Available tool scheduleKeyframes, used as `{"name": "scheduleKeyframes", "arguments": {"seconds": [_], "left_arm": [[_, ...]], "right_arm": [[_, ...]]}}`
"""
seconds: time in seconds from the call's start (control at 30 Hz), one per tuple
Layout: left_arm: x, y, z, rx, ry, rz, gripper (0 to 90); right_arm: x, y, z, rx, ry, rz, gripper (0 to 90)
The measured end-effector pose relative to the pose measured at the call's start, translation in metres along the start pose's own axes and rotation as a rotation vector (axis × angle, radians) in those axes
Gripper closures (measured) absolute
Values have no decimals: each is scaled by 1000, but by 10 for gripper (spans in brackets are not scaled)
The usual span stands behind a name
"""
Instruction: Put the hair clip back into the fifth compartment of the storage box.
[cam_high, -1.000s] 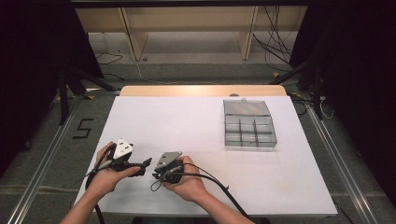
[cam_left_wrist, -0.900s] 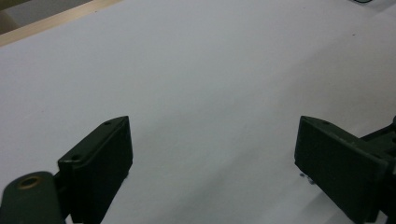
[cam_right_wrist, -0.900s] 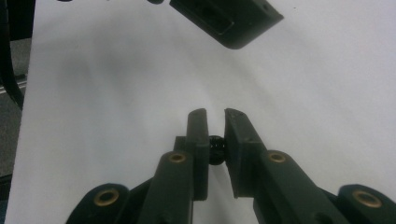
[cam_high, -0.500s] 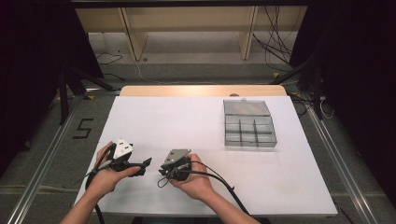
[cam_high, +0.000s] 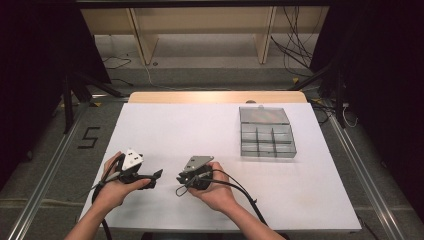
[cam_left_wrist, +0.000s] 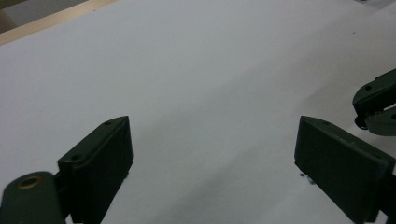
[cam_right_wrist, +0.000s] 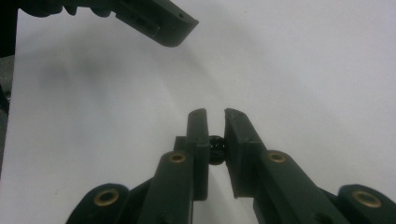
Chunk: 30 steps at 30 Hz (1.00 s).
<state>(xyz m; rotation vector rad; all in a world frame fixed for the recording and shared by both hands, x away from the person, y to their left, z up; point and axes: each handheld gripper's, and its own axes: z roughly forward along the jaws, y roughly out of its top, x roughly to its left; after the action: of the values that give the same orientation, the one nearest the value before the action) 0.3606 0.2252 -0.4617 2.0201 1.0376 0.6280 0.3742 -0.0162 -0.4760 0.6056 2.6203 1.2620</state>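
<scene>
In the right gripper view my right gripper (cam_right_wrist: 215, 115) has its jaws nearly together on a small black round part (cam_right_wrist: 215, 145), pinched deep between the pads. The high view shows this gripper (cam_high: 180, 179) low over the white table near the front edge, pointing left. My left gripper (cam_high: 154, 176) faces it from the left, a short gap apart. Its jaws stand wide open in the left gripper view (cam_left_wrist: 211, 125), with only white tabletop between them. The right gripper's tip (cam_left_wrist: 376, 100) shows at that view's right edge.
A clear plastic compartment box (cam_high: 265, 133) with its lid open lies at the back right of the white table (cam_high: 200, 130). Cables trail from both grippers toward the front edge. A wooden strip (cam_high: 215, 97) borders the far side.
The right hand and its gripper have shifted a little to the right and forward, widening the gap to the left gripper. The left hand has stayed in place.
</scene>
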Motion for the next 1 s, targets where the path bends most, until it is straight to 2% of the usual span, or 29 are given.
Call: {"name": "scheduleKeyframes", "arguments": {"seconds": [0.5, 1.0], "left_arm": [[-1, 0, 0, -1, -1, 1, 109], [-1, 0, 0, -1, -1, 0, 109]], "right_arm": [[-11, -4, -16, -10, -38, 22, 811], [-20, -10, -28, -23, -58, 43, 811]]}}
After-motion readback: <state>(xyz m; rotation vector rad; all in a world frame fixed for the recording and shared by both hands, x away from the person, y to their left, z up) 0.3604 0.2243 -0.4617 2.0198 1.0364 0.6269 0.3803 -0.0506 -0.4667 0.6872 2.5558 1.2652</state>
